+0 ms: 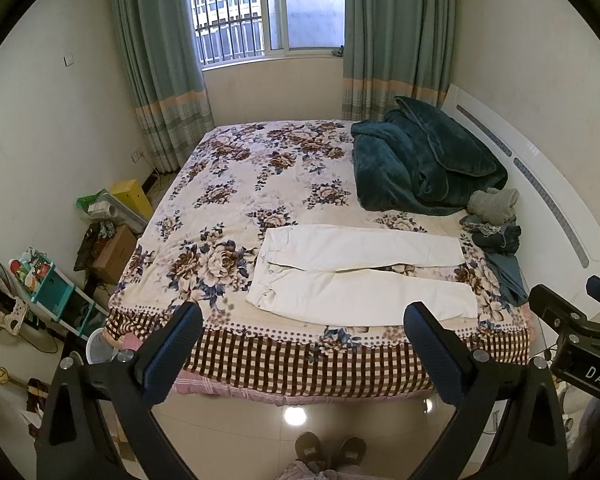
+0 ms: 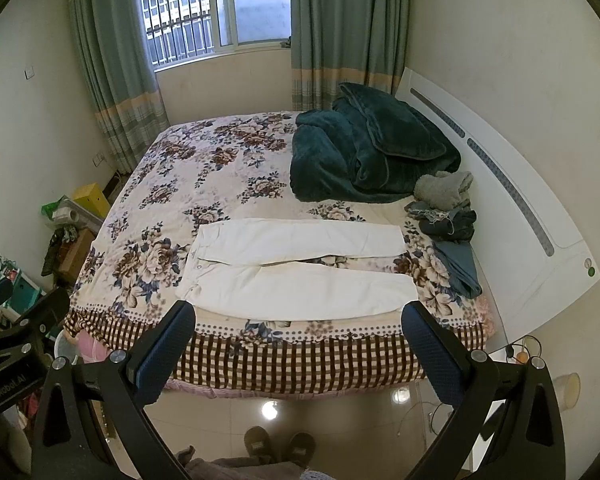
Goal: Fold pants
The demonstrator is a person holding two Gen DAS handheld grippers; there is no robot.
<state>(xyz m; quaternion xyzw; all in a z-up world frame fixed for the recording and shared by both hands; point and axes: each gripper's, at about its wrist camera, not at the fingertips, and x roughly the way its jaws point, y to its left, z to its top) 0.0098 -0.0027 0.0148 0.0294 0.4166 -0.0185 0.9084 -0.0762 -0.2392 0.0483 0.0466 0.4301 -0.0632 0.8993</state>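
Note:
White pants (image 1: 360,276) lie flat on the floral bed cover (image 1: 236,184), waistband to the left, both legs stretched to the right, near the bed's front edge. They also show in the right wrist view (image 2: 296,272). My left gripper (image 1: 303,316) is open and empty, held above the floor in front of the bed, short of the pants. My right gripper (image 2: 299,314) is open and empty too, at about the same distance. The right gripper's body shows at the right edge of the left wrist view (image 1: 580,332).
A dark green blanket (image 1: 420,160) is heaped at the bed's far right. A small pile of grey and blue clothes (image 1: 496,224) lies by the white headboard (image 1: 540,184). Boxes and shelves (image 1: 112,220) crowd the floor on the left. The person's slippers (image 1: 330,450) stand on the tiled floor.

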